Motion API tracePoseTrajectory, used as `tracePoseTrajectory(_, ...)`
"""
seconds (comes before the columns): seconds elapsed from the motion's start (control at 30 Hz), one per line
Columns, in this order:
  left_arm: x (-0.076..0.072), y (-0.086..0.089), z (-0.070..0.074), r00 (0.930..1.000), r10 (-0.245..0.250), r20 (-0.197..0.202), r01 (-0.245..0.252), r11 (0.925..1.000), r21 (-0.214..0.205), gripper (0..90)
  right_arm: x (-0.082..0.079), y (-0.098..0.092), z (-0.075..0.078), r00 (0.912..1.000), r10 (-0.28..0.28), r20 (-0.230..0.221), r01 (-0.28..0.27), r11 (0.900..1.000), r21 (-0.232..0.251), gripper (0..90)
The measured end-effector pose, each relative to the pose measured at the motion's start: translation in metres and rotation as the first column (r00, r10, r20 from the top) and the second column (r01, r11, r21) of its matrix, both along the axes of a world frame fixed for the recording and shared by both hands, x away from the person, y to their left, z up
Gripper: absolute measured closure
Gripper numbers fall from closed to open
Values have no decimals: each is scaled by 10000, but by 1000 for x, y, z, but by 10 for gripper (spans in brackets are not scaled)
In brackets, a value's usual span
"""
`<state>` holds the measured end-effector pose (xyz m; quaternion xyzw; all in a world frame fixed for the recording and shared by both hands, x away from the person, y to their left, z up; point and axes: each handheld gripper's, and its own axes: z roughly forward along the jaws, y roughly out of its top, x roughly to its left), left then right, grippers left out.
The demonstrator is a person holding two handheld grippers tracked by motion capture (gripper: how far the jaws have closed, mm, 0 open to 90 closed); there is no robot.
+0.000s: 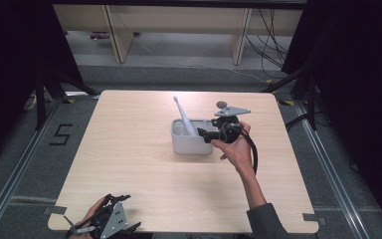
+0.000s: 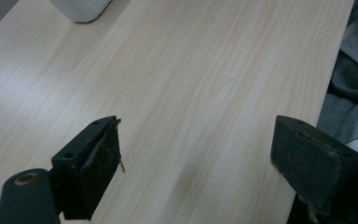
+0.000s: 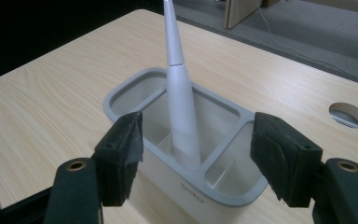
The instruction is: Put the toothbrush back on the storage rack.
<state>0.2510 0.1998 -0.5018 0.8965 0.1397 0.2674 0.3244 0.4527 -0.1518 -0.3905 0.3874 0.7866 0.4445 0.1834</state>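
I'm holding my right gripper (image 3: 196, 158) open beside the holder (image 3: 223, 182), toothbrush (image 3: 179, 102) standing tilted in its middle compartment, free of the pads, left gripper (image 2: 196, 163) open, hovering over the counter's (image 1: 144, 184) near edge

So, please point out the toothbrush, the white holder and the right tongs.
toothbrush (image 3: 182, 116), right gripper view, on its thick white handle.
white holder (image 3: 223, 184), right gripper view, on its front rim.
right tongs (image 3: 196, 156), right gripper view, midway between the tips.
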Motion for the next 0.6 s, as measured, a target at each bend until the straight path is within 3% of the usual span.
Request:
tracePoseTrajectory(0.03, -1, 0, -1, 10000, -41, -61, 40, 9999, -160, 153, 0, -2, 0, 9999, 113, 29, -112, 9998, -183, 353)
tracePoseTrajectory(0.17, 0, 1, 2, 9999, -64, -155, 66, 9999, 90, 153, -3, -4, -3, 9999, 107, 126, -104, 9996, -281, 344)
tracePoseTrajectory(0.2, 0, 1, 2, 9999, -62, -158, 63, 9999, 78, 153, -6, -3, -3, 10000, -81, -3, 81, 9999, -71, 344)
tracePoseTrajectory(0.27, 0, 1, 2, 9999, -57, -162, 59, 10000, 79, 153, -8, -6, -3, 9998, 91, 196, -86, 9996, -265, 344)
tracePoseTrajectory(0.3, 0, 0, -1, 9999, 83, 118, -83, 10000, -47, 154, -10, -5, -3, 9999, -35, 122, 37, 9999, -137, 343)
tracePoseTrajectory(0.43, 0, 0, 0, 10000, 13, -2, -13, 10000, -2, 154, -14, -7, -2, 9995, 167, 266, -163, 9997, -158, 340)
tracePoseTrajectory(0.5, 0, 0, 1, 9999, -83, -115, 83, 10000, 46, 153, -18, -7, -2, 9999, -13, 109, 14, 10000, -54, 339)
tracePoseTrajectory(0.6, 0, 0, 0, 9999, -78, -134, 78, 10000, -6, 153, -18, -9, -2, 9994, 183, 305, -176, 9996, -237, 337)
